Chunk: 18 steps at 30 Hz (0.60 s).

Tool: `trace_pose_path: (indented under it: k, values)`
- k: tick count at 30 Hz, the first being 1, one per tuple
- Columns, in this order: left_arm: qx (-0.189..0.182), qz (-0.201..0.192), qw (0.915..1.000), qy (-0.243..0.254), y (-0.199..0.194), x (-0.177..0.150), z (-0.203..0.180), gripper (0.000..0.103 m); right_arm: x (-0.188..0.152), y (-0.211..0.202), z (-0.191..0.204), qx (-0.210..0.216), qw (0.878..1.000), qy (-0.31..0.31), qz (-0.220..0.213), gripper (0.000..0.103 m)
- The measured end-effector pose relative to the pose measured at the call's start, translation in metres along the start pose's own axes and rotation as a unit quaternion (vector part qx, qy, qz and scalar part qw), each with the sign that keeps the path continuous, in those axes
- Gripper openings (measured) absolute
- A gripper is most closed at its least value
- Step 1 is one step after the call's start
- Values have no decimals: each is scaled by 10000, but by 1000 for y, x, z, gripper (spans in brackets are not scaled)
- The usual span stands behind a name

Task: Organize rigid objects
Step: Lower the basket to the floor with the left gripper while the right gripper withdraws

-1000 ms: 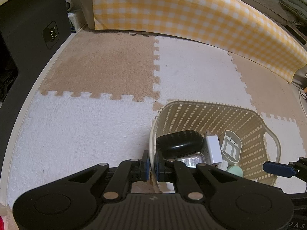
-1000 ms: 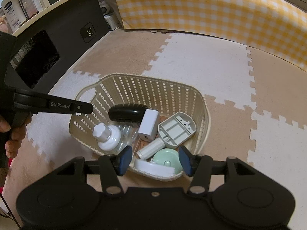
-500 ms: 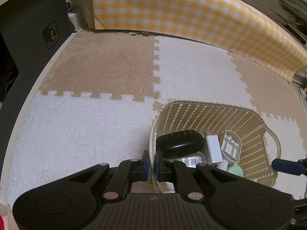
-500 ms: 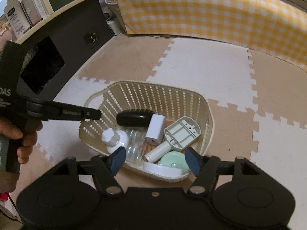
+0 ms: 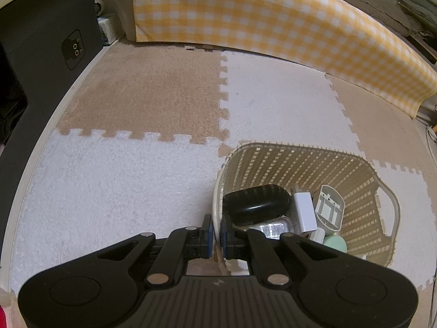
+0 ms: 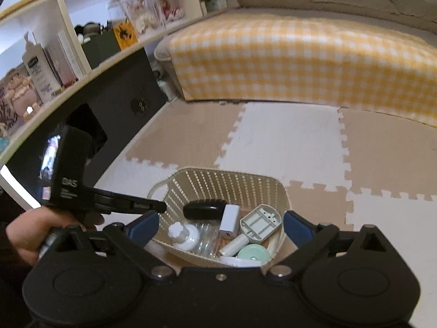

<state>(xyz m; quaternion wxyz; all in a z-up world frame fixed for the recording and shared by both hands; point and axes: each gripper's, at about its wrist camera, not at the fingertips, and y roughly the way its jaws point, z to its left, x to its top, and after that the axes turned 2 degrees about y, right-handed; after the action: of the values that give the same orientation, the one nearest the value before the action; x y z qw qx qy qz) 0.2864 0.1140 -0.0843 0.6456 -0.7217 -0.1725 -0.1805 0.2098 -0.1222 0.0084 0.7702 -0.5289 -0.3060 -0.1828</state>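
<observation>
A cream slatted basket [image 5: 314, 164] [image 6: 226, 183] stands on the foam mat. It holds a black case [image 5: 255, 201] [image 6: 203, 209], a white charger [image 5: 304, 211] [image 6: 230, 218], a grey plastic bracket [image 5: 329, 210] [image 6: 259, 222], a mint round lid [image 6: 252, 254], a white tube [image 6: 235, 243] and a white pump bottle [image 6: 183, 236]. My left gripper [image 5: 215, 232] is shut on the basket's left rim; it also shows in the right wrist view [image 6: 153, 206]. My right gripper [image 6: 221, 224] is open and empty, raised above the basket's near side.
A bed with a yellow checked cover [image 5: 259, 19] [image 6: 300, 63] runs along the back. A black cabinet [image 5: 41, 54] stands at the left. Shelves with bottles and boxes [image 6: 54, 63] rise above it. Beige and white foam tiles [image 5: 142, 104] cover the floor.
My right gripper has risen and pulled back from the basket, and its jaws have opened wider. It has left the left wrist view. My left gripper has stayed on the rim.
</observation>
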Motion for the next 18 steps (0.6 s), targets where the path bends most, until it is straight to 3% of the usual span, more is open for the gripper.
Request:
trace_pose_path:
  k: [3, 5, 8, 18]
  values:
    - [62, -32, 10000, -63, -6, -1, 1, 17, -4, -11, 0, -83, 9998, 38, -148, 99]
    - [160, -105, 9998, -83, -14, -2, 1, 35, -6, -17, 0, -126, 9996, 27, -249, 99]
    - [285, -295, 9990, -149, -34, -6, 0, 52, -8, -24, 1, -169, 9991, 5, -378, 99]
    - [409, -1335, 9902, 40, -131, -34, -23, 71, -21, -68, 0, -292, 9960, 130, -830, 99]
